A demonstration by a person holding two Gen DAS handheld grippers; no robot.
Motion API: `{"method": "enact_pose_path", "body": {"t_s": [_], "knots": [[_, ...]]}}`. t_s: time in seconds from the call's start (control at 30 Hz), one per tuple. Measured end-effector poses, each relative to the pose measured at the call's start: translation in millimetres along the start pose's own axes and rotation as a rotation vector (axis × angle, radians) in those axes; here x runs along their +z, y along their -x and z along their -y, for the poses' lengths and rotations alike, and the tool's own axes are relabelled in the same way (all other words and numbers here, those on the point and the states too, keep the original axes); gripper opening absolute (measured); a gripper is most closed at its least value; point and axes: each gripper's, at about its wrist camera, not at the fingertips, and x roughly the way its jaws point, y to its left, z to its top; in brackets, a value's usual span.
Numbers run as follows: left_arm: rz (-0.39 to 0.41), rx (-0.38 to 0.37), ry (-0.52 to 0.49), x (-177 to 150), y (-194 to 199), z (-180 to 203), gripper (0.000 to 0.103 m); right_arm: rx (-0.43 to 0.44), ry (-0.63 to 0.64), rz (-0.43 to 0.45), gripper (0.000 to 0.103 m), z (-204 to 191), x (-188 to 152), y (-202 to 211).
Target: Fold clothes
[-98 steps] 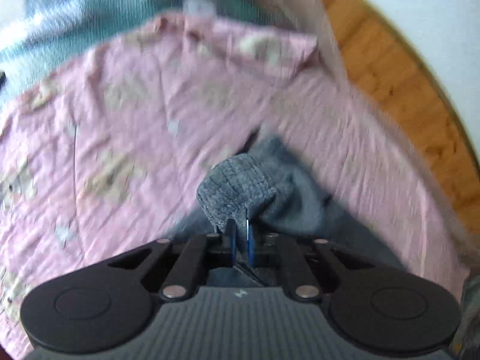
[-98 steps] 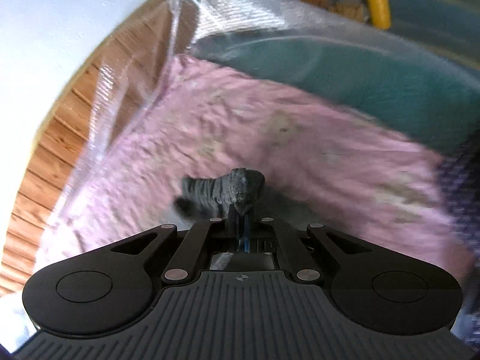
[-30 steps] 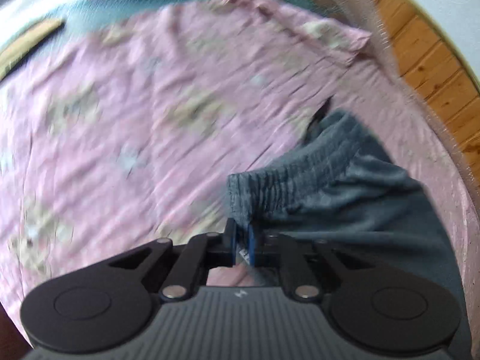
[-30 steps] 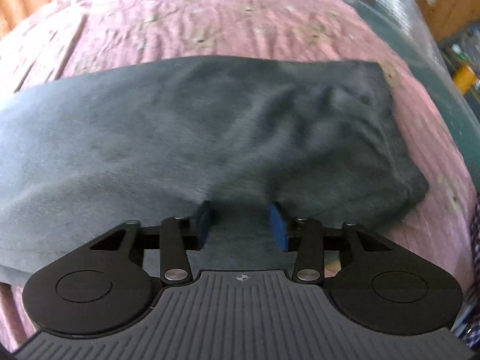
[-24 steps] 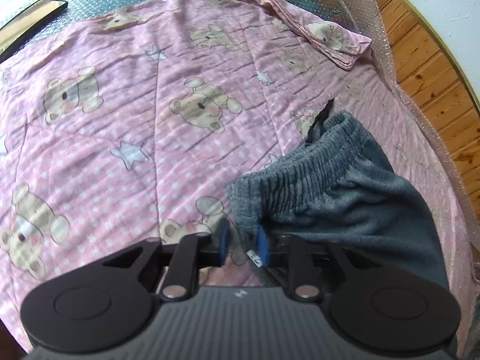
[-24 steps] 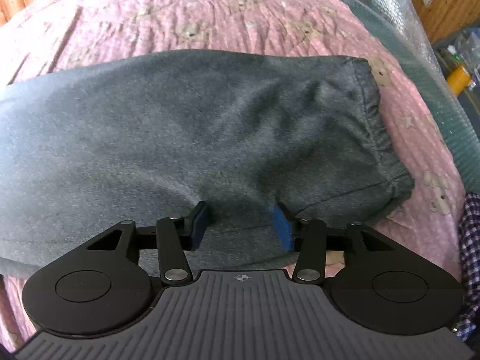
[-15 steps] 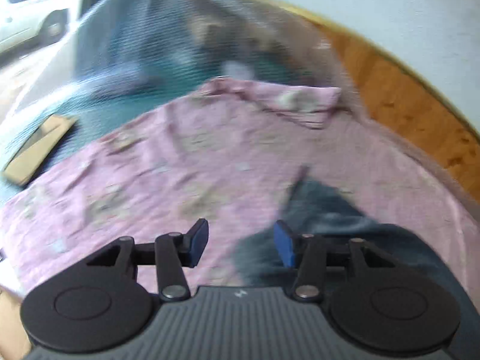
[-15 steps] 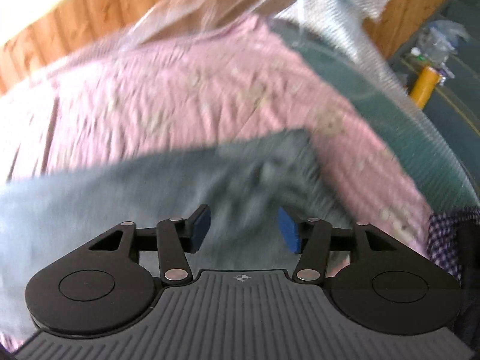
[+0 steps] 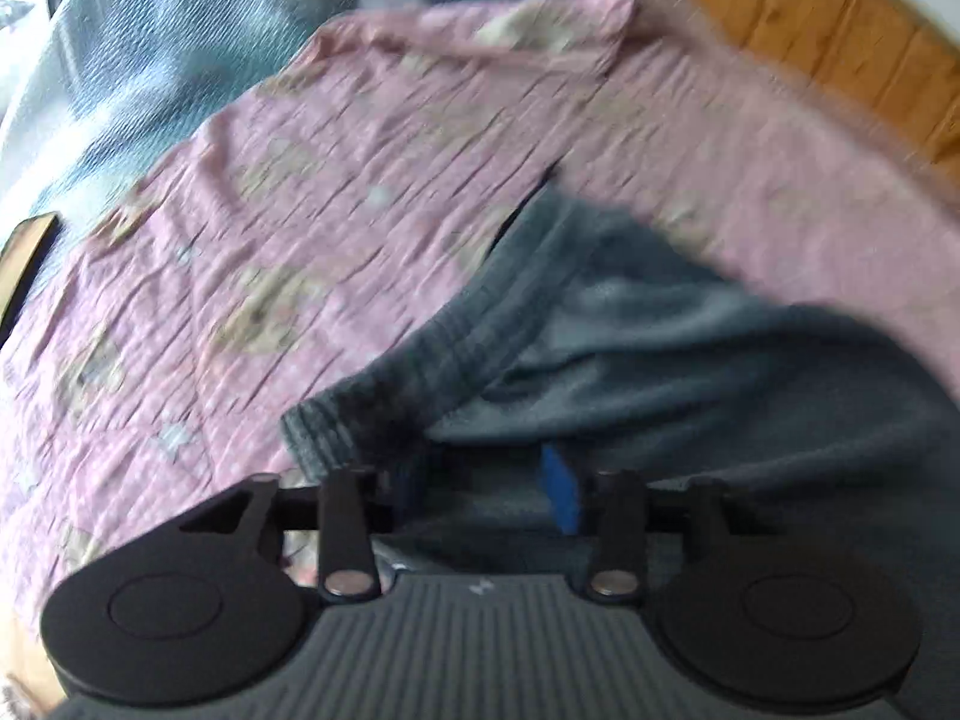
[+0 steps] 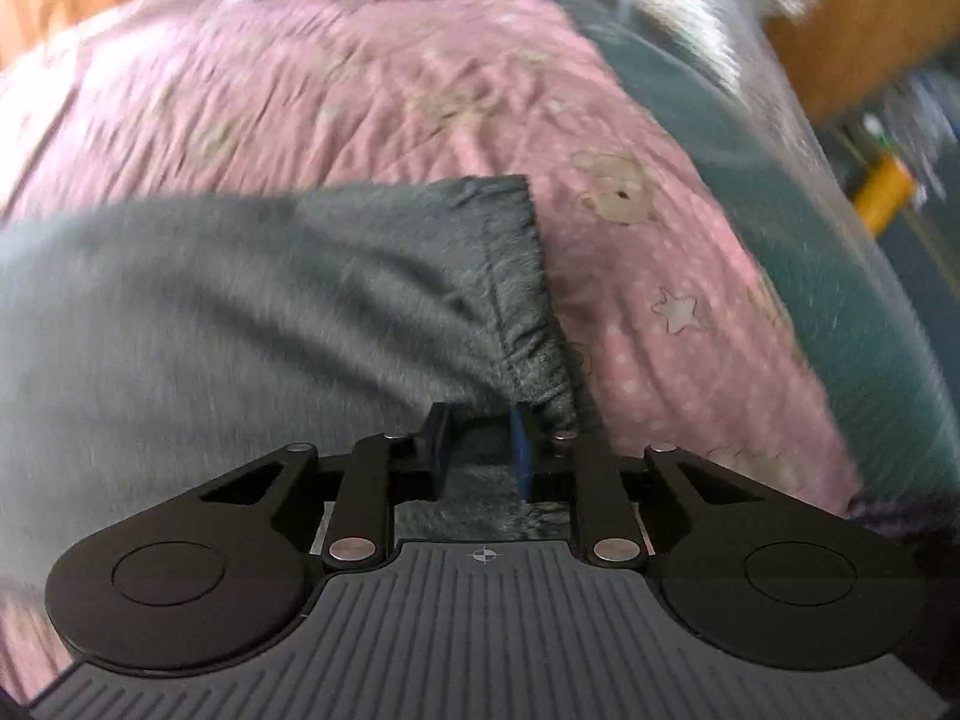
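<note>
We had our right claw (image 10: 478, 441) closing on the trousers (image 10: 252, 300) hem (barely gathered), the left claw (image 9: 480, 480) opening above the waistband (image 9: 420, 354); the hem could slip free.

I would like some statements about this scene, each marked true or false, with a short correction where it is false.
1. The grey sweatpants lie on a pink bear-print sheet. True.
2. The left gripper is clamped shut on the elastic waistband. False: its jaws are opening, with grey fabric below them.
3. The right gripper stands at the hemmed leg end. True.
4. The sheet is plain white. False: it is pink with bears and stars.
</note>
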Motion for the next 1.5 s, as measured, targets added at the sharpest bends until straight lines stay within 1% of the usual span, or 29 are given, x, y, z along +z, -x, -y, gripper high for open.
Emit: {"method": "enact_pose_path", "body": {"t_s": [0.03, 0.1, 0.13, 0.17, 0.27, 0.33, 0.37, 0.43, 0.47, 0.53, 0.57, 0.63, 0.7, 0.73, 0.83, 0.87, 0.93, 0.97, 1.0, 1.03, 1.07, 1.1, 1.23, 1.3, 1.33, 1.37, 1.4, 1.47, 1.5], "knots": [[0.023, 0.001, -0.005, 8, 7, -1, 0.057, -0.018, 0.014, -0.015, 0.019, -3, 4, 2], [0.046, -0.003, -0.008, 32, 5, -7, 0.070, -0.071, -0.004, 0.004, 0.039, -12, 16, 15], [0.055, -0.006, -0.009, 46, 2, -11, 0.072, -0.090, -0.003, 0.039, 0.053, -21, 24, 26], [0.045, -0.020, -0.023, 58, -7, -12, 0.073, -0.080, 0.006, 0.076, 0.054, -35, 33, 36], [-0.021, -0.087, -0.093, 96, -47, -8, 0.076, 0.024, 0.080, 0.123, 0.057, -103, 63, 56], [-0.078, -0.148, -0.172, 107, -74, -1, 0.076, 0.117, 0.150, 0.141, 0.061, -157, 82, 66], [-0.098, -0.171, -0.215, 109, -83, 4, 0.075, 0.183, 0.211, 0.149, 0.070, -192, 91, 69], [-0.128, -0.235, -0.243, 110, -93, 8, 0.071, 0.312, 0.334, 0.163, 0.082, -263, 108, 72], [-0.142, -0.270, -0.250, 111, -98, 9, 0.068, 0.366, 0.398, 0.170, 0.086, -302, 116, 72], [-0.156, -0.324, -0.238, 114, -105, 7, 0.050, 0.471, 0.517, 0.180, 0.086, -378, 131, 70], [-0.142, -0.339, -0.240, 114, -105, 7, 0.031, 0.513, 0.555, 0.178, 0.088, -412, 136, 66], [-0.087, -0.355, -0.258, 114, -97, 6, 0.007, 0.596, 0.631, 0.166, 0.088, -477, 145, 59], [-0.038, -0.384, -0.158, 110, -95, -15, 0.008, 0.661, 0.706, 0.120, 0.079, -528, 144, 54], [-0.015, -0.399, -0.092, 108, -95, -28, 0.008, 0.670, 0.744, 0.101, 0.077, -541, 140, 51], [0.056, -0.444, 0.105, 101, -95, -68, 0.007, 0.634, 0.822, 0.049, 0.078, -560, 115, 50], [0.049, -0.439, 0.128, 98, -101, -73, 0.008, 0.609, 0.832, 0.029, 0.079, -561, 105, 46], [0.008, -0.448, 0.123, 102, -114, -76, 0.011, 0.569, 0.828, -0.002, 0.080, -556, 90, 41], [-0.011, -0.457, 0.121, 104, -120, -77, 0.015, 0.566, 0.802, -0.003, 0.083, -552, 89, 40], [-0.027, -0.461, 0.114, 106, -123, -79, 0.024, 0.561, 0.787, -0.022, 0.085, -549, 91, 39], [-0.041, -0.461, 0.104, 108, -123, -80, 0.028, 0.558, 0.780, -0.047, 0.085, -546, 94, 38], [-0.055, -0.462, 0.094, 111, -124, -82, 0.036, 0.556, 0.773, -0.067, 0.084, -544, 98, 38], [-0.069, -0.462, 0.084, 113, -125, -83, 0.041, 0.557, 0.765, -0.073, 0.081, -543, 104, 40], [-0.106, -0.525, 0.054, 118, -125, -81, 0.044, 0.602, 0.717, -0.028, 0.074, -554, 128, 50], [-0.110, -0.554, -0.002, 121, -122, -69, 0.047, 0.641, 0.710, -0.027, 0.071, -569, 131, 50], [-0.106, -0.550, -0.041, 122, -120, -62, 0.046, 0.660, 0.707, -0.027, 0.071, -577, 133, 50], [-0.094, -0.548, -0.078, 122, -117, -56, 0.031, 0.677, 0.709, -0.028, 0.072, -585, 134, 49], [-0.078, -0.546, -0.112, 122, -112, -51, 0.009, 0.685, 0.726, -0.029, 0.072, -594, 131, 47], [-0.037, -0.559, -0.148, 117, -98, -50, 0.008, 0.691, 0.774, -0.019, 0.073, -606, 127, 44], [-0.020, -0.572, -0.152, 112, -89, -53, 0.007, 0.697, 0.796, -0.022, 0.071, -611, 127, 41]]}}
